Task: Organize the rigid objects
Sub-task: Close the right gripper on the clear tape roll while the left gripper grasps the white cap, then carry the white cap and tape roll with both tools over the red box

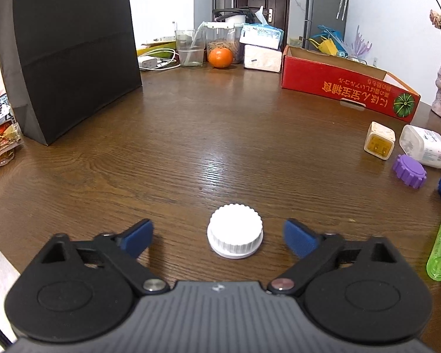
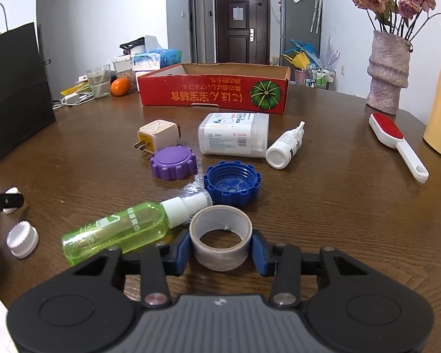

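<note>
1. The left hand-held gripper (image 1: 217, 236) points down at a slant over the wooden counter (image 1: 191, 147), its blue pads set wide on either side of a white ridged cap (image 1: 235, 234); neither pad touches the cap, which stands on the counter between them.
2. The right hand-held gripper (image 2: 220, 250) also tilts downward, and its jaws stand narrow, both blue pads pressed against the sides of a roll of tape (image 2: 220, 239) (the roll lies flat, hole facing up).
3. Just left of the tape, a green spray bottle (image 2: 123, 231) lies on its side, its white nozzle end beside a blue cap (image 2: 232, 184) turned hollow side up.
4. Beyond these lie a purple cap (image 2: 173, 161), a cream plug adapter (image 2: 157, 135), a white rectangular container (image 2: 233, 135) on its side and a small white bottle (image 2: 283, 148).
5. A red cardboard box (image 2: 214, 92) stands open at the far side; whether anything lies inside cannot be told.
6. A second white cap (image 2: 22, 239) sits at the right view's left edge.
</note>
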A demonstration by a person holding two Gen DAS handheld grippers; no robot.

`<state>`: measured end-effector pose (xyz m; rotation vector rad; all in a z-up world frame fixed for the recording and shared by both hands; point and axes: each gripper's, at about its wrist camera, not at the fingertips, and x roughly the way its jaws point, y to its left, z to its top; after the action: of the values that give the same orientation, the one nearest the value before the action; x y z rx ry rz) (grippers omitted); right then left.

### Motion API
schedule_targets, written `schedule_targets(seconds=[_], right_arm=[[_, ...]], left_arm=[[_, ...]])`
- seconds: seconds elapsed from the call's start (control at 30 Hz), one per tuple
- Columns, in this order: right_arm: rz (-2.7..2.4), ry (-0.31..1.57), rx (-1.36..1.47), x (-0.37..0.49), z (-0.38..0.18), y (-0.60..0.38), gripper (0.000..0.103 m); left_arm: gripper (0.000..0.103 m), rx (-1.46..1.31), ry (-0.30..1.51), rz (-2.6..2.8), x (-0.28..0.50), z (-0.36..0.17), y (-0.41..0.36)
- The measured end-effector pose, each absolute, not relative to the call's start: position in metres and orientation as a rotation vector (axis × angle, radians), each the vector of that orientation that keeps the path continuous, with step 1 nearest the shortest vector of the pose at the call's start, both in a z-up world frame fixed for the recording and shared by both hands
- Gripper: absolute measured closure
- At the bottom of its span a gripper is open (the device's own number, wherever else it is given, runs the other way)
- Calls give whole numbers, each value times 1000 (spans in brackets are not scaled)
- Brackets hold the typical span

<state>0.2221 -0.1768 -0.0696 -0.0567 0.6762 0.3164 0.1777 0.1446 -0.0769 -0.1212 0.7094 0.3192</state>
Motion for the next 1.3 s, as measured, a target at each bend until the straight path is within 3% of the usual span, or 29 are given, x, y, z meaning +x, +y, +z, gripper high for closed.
schedule_targets(seconds=[0.17, 0.27, 0.37, 1.3], right_arm=[[312, 678, -59, 223, -70, -176, 61], [313, 678, -65, 222, -70, -175, 61], [307, 679, -61, 222, -70, -177, 61], [296, 615, -12, 239, -46, -195, 61]], left_arm=[[28, -113, 694, 308, 177, -77, 143], [41, -99, 683, 304, 178, -77, 140], [62, -86, 676, 276, 178, -76, 135], [62, -53, 625, 242, 199, -42, 116]])
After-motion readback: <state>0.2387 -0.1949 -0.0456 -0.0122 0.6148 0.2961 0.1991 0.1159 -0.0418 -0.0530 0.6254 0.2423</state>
